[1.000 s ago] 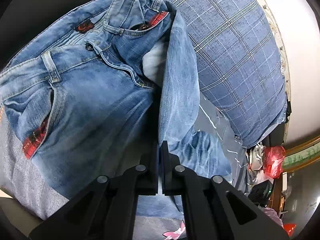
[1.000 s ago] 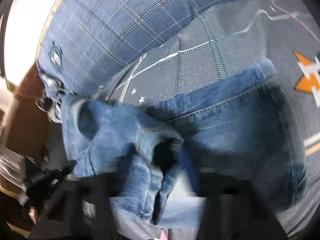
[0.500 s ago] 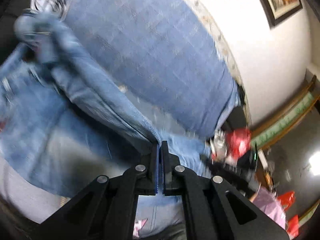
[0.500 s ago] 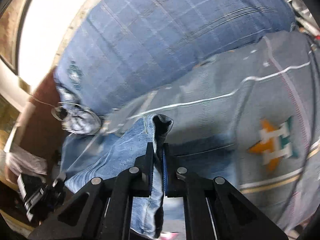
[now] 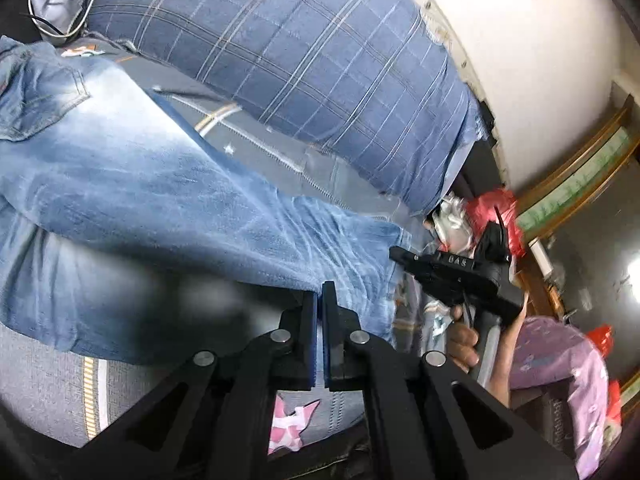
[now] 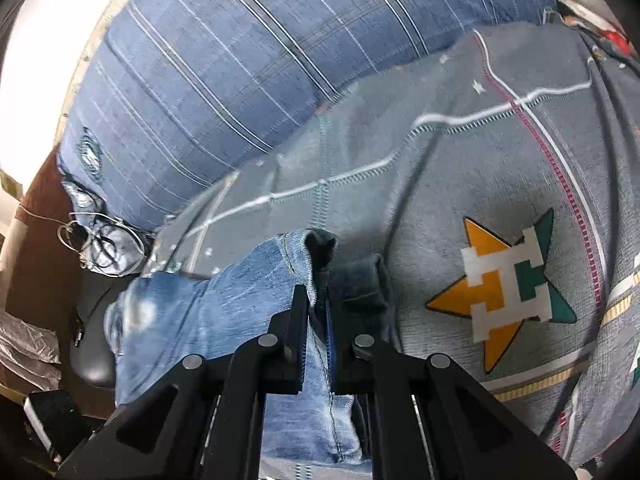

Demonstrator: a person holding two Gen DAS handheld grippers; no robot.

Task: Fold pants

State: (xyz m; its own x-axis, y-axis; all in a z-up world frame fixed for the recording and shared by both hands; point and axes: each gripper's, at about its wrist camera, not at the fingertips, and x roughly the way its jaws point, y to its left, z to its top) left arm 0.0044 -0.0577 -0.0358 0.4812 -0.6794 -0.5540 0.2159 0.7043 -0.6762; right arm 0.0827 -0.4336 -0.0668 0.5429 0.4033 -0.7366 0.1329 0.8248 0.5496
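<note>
A second ago my left tongs [image 5: 320, 304] hung over the waistband; now both tongs pinch the jeans [image 5: 168, 184], right tongs [image 6: 318, 300] at the hem, legs stretched along the bed [image 6: 460, 184], ready for folding.

I see a bed with a gray sheet [image 6: 460, 184]. The jeans [image 5: 160, 184] lie on it. A big blue checked pillow [image 6: 240, 60] lies at its far edge.

Along the bed's far edge a bulky blue plaid quilt [image 6: 248, 80] walls off passage. The grey bedspread [image 6: 460, 184] around the star print lies bare and passable. The pants [image 5: 160, 200] cover the middle; clutter, including a red bag [image 5: 494, 208], crowds the bed's end.
</note>
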